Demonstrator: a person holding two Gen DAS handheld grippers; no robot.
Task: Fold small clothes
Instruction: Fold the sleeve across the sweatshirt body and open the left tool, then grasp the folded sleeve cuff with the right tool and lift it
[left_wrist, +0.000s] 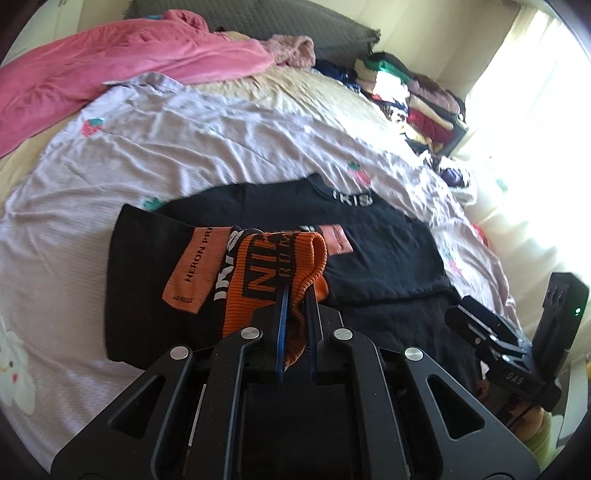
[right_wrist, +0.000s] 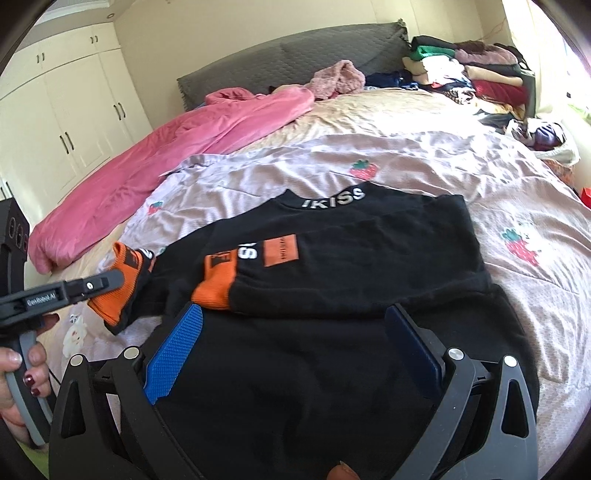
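Left wrist view: the left tool (left_wrist: 295, 295) reaches forward at lower centre, its blue fingers (left_wrist: 282, 332) drawn narrow and pinching the orange ribbed cuff (left_wrist: 273, 273) of a black sweatshirt (left_wrist: 369, 236). The sweatshirt lies flat on the bed's pale strawberry-print sheet (left_wrist: 184, 147), filling the middle of the frame, collar toward the top. At lower right the right tool (left_wrist: 495, 336) shows from the side, low over the garment's dark hem.

Right wrist view: the right tool (right_wrist: 291, 328) hovers at the bottom of the frame over the sweatshirt's (right_wrist: 369, 236) lower body, its fingers (right_wrist: 177, 350) spread wide and gripping nothing. At left centre the left tool (right_wrist: 110, 280) comes in level from the frame's left edge, clamped on the orange cuff (right_wrist: 125, 277), which is raised off the sheet (right_wrist: 406, 155). A hand (right_wrist: 22, 365) with dark red nails grips its handle at lower left. A second orange cuff (right_wrist: 218, 284) rests on the sweatshirt's chest. A pink blanket (right_wrist: 166, 155) lies at upper left.
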